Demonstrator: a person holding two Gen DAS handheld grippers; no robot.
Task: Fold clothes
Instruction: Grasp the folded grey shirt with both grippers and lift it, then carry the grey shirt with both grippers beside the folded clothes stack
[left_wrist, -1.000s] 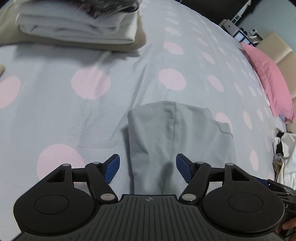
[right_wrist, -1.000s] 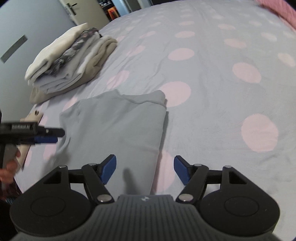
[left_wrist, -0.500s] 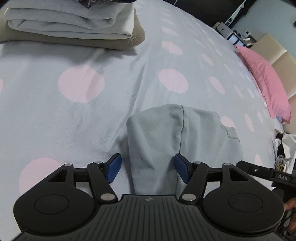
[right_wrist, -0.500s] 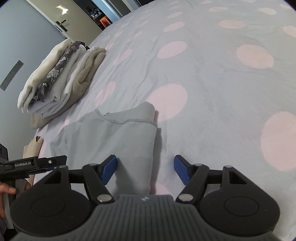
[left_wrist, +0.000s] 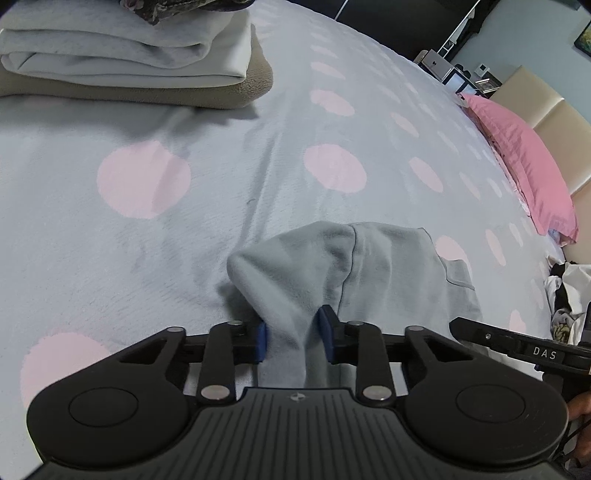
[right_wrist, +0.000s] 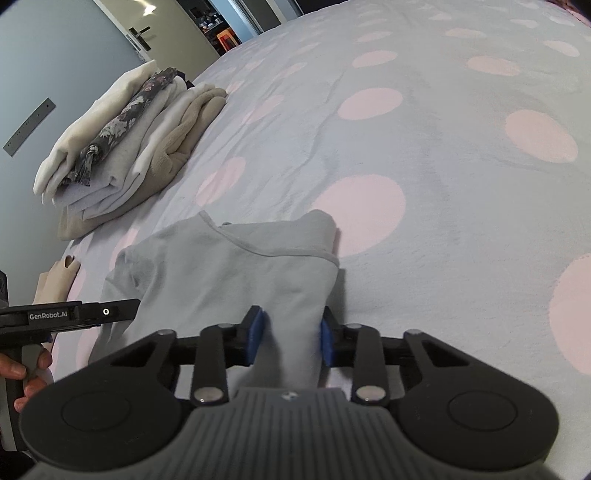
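Garment (left_wrist: 373, 266), grey, folded, long axis running away from you, neckline at far end. Your left gripper (left_wrist: 293, 338) and right gripper (right_wrist: 290, 338), jaws just narrowed, each pinch its near hem.

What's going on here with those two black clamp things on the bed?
A person is folding laundry with a handheld gripper in each hand. The left gripper and the right gripper have just been closing, and each now pinches the near edge of a partly folded grey garment lying on the polka-dot bedspread. A stack of folded clothes sits further back.
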